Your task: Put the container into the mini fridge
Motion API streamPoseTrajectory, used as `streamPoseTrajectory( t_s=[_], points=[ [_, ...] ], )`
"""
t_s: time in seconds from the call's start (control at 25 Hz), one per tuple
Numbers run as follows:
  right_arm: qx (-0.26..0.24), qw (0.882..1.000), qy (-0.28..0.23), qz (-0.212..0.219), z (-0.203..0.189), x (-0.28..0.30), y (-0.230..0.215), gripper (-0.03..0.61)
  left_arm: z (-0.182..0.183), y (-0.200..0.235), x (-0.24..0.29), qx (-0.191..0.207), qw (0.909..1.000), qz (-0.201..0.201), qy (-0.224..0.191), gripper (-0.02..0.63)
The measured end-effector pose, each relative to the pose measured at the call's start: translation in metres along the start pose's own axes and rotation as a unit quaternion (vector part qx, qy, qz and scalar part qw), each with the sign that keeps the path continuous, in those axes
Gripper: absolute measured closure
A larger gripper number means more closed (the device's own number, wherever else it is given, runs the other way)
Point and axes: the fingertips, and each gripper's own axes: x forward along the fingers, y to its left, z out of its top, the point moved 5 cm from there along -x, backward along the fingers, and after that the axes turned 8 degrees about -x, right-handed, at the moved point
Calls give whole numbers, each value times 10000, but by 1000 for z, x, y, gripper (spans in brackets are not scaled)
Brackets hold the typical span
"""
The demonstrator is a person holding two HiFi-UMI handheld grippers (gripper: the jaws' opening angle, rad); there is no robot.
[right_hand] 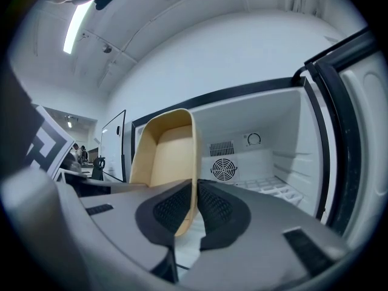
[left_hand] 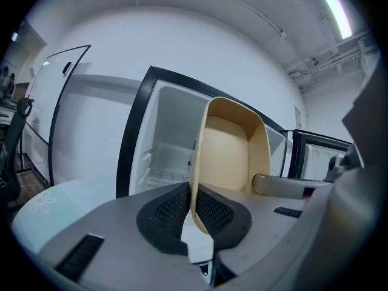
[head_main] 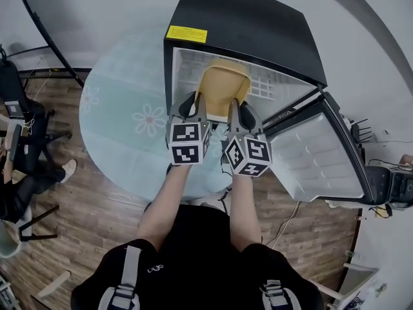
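The container (head_main: 222, 86) looks empty, light and thin-walled, stiff enough but maybe a little springy and smooth, so I think opposite side walls are the good place to hold; so it is taken now, the left gripper (head_main: 191, 101) clenched on one wall and the right gripper (head_main: 239, 106) on the other, at the mouth of the fridge (head_main: 258, 31). The door (head_main: 322, 154) stands wide open at the right; inside I see only a shelf (head_main: 271, 86) and a fan (right_hand: 224, 170), so only the black frame (head_main: 169, 76) is near the grippers.

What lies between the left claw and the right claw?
The tan container: the left claw and right claw are each shut on one of its side walls. The head view shows it.
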Motion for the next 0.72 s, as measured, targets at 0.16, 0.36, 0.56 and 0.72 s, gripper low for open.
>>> streamPoseTrajectory(
  t_s=[0.16,0.36,0.56,0.72],
  points=[
    [38,10000,-6,-8,-1,0,-1,548,0,-1,0,33,10000,-8,24,589],
    [79,10000,15,-6,-3,-1,-4,548,-3,-3,3,89,9999,-17,81,589],
    [158,9998,69,47,-9,3,-12,546,-6,-5,11,124,9998,-12,155,589],
    [223,9997,91,71,-11,12,-20,547,-7,-7,21,212,9995,48,208,589]
  ],
)
